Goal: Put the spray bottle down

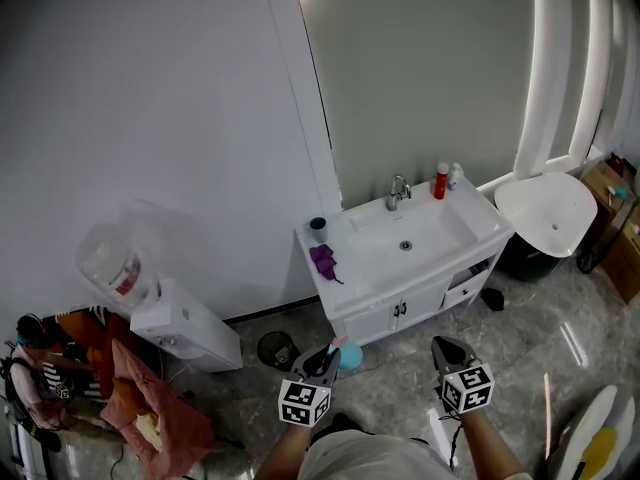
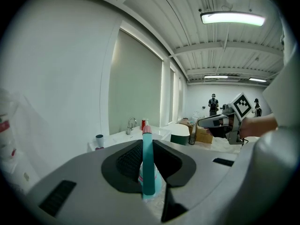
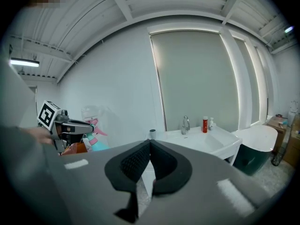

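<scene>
Head view: the left gripper (image 1: 328, 356) holds the teal bottle (image 1: 347, 355) above the floor, well short of the sink (image 1: 475, 223), and the right gripper (image 1: 441, 344) hangs beside it. Left gripper view: the jaws stand narrowly apart, pinching the bottle. Right gripper view: the jaws are together and empty. The bottle looks like light, stiff, smooth plastic, so a hold near the neck, under the pink trigger, likely suits it.
</scene>
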`<state>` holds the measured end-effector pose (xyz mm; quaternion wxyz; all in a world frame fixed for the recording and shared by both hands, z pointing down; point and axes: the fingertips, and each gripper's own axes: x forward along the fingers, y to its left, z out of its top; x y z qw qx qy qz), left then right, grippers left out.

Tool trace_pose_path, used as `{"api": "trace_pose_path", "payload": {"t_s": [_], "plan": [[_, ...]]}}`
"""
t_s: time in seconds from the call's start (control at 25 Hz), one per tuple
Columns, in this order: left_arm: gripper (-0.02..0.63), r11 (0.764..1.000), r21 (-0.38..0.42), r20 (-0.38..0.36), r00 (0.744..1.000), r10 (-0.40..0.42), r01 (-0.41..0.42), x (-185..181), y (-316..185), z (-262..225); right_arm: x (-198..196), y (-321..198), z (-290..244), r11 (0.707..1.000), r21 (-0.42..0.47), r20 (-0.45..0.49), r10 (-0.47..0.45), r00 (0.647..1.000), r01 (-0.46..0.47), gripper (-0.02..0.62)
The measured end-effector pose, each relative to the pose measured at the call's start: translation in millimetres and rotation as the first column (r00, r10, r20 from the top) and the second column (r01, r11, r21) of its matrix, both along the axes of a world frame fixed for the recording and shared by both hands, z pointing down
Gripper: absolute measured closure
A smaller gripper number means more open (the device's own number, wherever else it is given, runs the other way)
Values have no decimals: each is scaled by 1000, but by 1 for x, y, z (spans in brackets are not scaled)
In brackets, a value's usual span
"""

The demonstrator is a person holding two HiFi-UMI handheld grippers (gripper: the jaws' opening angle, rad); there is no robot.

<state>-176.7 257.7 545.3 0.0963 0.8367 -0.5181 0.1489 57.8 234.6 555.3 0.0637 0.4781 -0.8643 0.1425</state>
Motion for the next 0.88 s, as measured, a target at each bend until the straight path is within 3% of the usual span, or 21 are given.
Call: {"api": "trace_pose_path", "payload": {"t_s": [0.36, 0.88], "plan": [[540, 1000, 3, -2, 1000, 8, -8, -6, -67, -4, -3, -58, 7, 1000, -18, -3, 14, 1000, -14, 584], [540, 995, 1, -25, 995, 96, -96, -44, -216, -3, -38, -184, 1, 995, -33, -63, 94, 994, -96, 584]]}}
